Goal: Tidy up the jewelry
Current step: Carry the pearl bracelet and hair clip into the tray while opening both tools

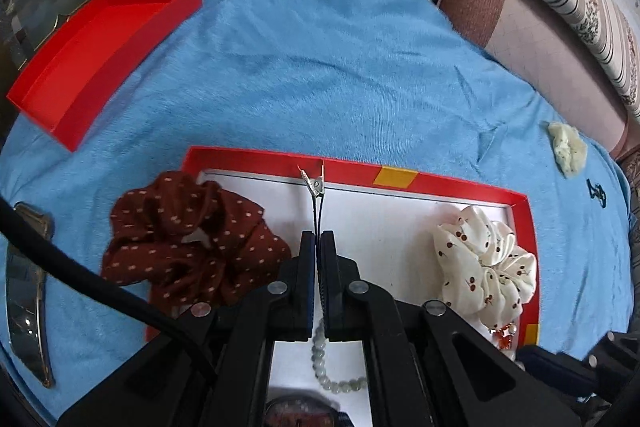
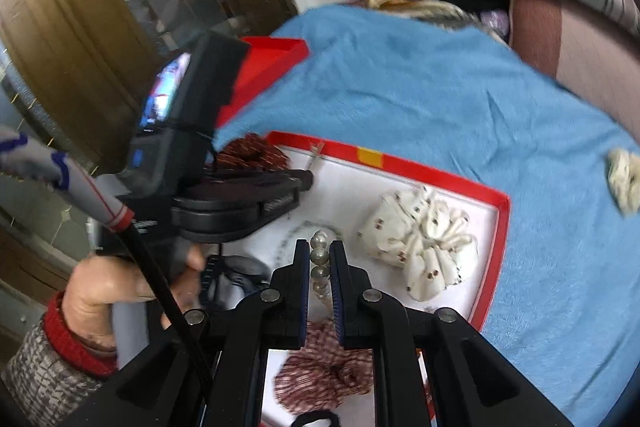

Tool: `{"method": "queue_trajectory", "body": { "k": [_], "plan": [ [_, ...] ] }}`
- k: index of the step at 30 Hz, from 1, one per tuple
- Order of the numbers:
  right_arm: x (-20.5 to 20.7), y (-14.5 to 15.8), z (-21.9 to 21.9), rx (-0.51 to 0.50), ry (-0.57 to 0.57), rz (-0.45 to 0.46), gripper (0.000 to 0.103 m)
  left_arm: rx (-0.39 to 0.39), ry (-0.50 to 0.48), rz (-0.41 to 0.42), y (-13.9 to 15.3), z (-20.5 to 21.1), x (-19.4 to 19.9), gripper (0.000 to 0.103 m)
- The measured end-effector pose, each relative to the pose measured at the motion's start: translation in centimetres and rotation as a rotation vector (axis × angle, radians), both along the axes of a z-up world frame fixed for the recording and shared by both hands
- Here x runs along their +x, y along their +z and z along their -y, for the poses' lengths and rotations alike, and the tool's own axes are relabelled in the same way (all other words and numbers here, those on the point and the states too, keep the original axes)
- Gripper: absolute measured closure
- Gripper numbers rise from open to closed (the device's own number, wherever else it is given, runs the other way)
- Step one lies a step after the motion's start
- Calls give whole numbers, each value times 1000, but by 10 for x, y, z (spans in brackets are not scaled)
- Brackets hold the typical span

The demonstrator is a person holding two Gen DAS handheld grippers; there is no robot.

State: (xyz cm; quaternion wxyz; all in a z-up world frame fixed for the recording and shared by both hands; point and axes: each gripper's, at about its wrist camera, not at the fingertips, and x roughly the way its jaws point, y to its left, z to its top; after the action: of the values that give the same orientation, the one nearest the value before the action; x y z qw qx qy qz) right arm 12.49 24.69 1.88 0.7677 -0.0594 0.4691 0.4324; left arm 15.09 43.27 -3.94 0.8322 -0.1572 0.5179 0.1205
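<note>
The left gripper (image 1: 318, 247) is pinching a thin black hair clip (image 1: 316, 201) between fingers pressed tight together, its metal tip reaching toward the far rim of the red tray (image 1: 400, 179). The right gripper (image 2: 320, 255) is clamping a strand of pearl beads (image 2: 319, 263) in narrow fingers above the tray's white floor. A brown dotted scrunchie (image 1: 188, 235) and a white cherry-print scrunchie (image 1: 486, 253) are lying in the tray, on a blue blanket (image 1: 320, 67). A red lid (image 1: 100, 55) is sitting well apart.
</note>
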Motion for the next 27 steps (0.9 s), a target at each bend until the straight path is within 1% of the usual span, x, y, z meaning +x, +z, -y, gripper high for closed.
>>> {"method": "queue_trajectory", "body": {
  "k": [5,8,9,10,11,12,15,17,19,23,26,27],
  "plan": [
    [7,-8,7,-21,-28,-3,92,5,7,-5,-6,1,5,100],
    [10,-12,10,-36,-26,0,91,44,19,-14,-5,5,5,98],
    [10,-12,11,-42,-26,7,91,55,15,-15,-4,8,4,92],
    [11,-12,12,-45,-27,16,91,58,12,-13,-3,10,4,88],
    [12,-10,14,-48,-29,21,91,61,9,-9,-1,12,3,79],
    [13,-9,16,-45,-30,21,90,65,6,-4,1,15,1,74],
    [12,-2,24,-40,-39,32,89,70,-4,9,9,23,-2,72],
    [10,4,33,-38,-50,49,83,67,-6,17,14,27,-5,70],
    [10,7,41,-37,-64,57,79,65,-4,27,20,30,-9,68],
    [7,9,58,-50,-91,64,78,60,2,54,36,36,-20,67],
    [3,4,68,-82,-107,75,78,68,23,86,52,38,-39,59],
    [3,2,71,-94,-114,76,78,72,31,94,55,38,-46,58]
  ]
}}
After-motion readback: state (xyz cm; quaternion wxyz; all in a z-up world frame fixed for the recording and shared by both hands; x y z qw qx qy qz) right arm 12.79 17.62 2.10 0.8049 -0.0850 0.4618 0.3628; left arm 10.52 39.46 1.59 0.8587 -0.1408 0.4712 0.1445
